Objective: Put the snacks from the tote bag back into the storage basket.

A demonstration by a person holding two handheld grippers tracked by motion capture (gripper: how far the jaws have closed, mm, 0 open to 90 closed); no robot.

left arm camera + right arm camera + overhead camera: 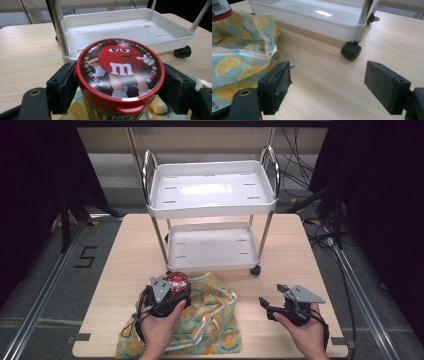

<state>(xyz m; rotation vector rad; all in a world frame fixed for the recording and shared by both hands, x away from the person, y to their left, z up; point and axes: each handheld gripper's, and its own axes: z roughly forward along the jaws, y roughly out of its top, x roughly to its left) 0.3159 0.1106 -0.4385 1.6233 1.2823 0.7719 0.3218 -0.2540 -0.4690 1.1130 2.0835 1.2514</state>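
Observation:
A round candy jar (pixel 178 282) with a red lid and a red cartoon figure (pixel 120 67) sits between the jaws of my left gripper (pixel 172 292), which is shut on its sides. The jar is held just above a lemon-print fabric bag (pixel 210 320) lying on the table's near side. My right gripper (pixel 270 302) hovers low over the bare wood to the right of the bag, jaws wide open with nothing between them (pixel 327 87). The bag's crumpled edge (pixel 242 57) lies to the left in the right gripper view.
A white two-tier trolley (pixel 212 205) with chrome posts stands on the wooden table (pixel 300 255) behind the bag; its lower tray (pixel 130 30) is right in front of the jar. A black caster (pixel 350 51) rests on the wood. Cables lie on the floor at right.

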